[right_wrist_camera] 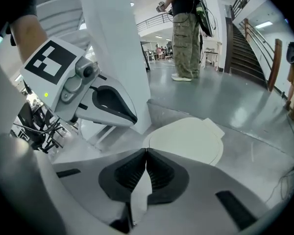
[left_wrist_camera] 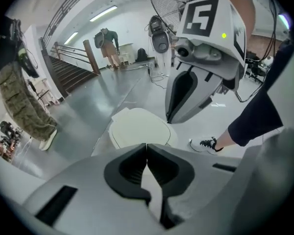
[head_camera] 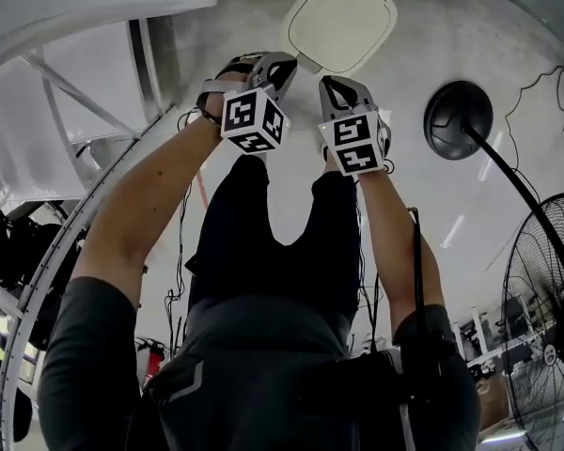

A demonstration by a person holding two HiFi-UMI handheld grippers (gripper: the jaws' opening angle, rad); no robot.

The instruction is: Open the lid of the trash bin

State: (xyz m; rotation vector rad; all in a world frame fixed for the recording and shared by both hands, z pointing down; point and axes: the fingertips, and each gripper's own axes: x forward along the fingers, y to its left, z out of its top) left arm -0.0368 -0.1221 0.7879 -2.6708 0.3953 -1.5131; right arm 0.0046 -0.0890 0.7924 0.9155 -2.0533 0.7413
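Note:
The trash bin's cream lid (head_camera: 340, 22) lies flat and shut on the bin, on the grey floor ahead of me. Both grippers hang above and short of it, side by side, apart from the lid. My left gripper (head_camera: 263, 64) is shut with nothing between its fingers, and in its own view the tips (left_wrist_camera: 146, 146) meet over the lid (left_wrist_camera: 137, 129). My right gripper (head_camera: 343, 90) is shut and empty too, its tips (right_wrist_camera: 146, 151) closed just short of the lid (right_wrist_camera: 186, 141). Each gripper view shows the other gripper alongside.
A black round stand base (head_camera: 458, 118) with a slanted pole sits right of the bin. A floor fan (head_camera: 545, 299) stands at the right edge. A white framed structure (head_camera: 66, 92) fills the left. A person in cargo trousers (right_wrist_camera: 186, 28) stands beyond, near stairs (right_wrist_camera: 250, 38).

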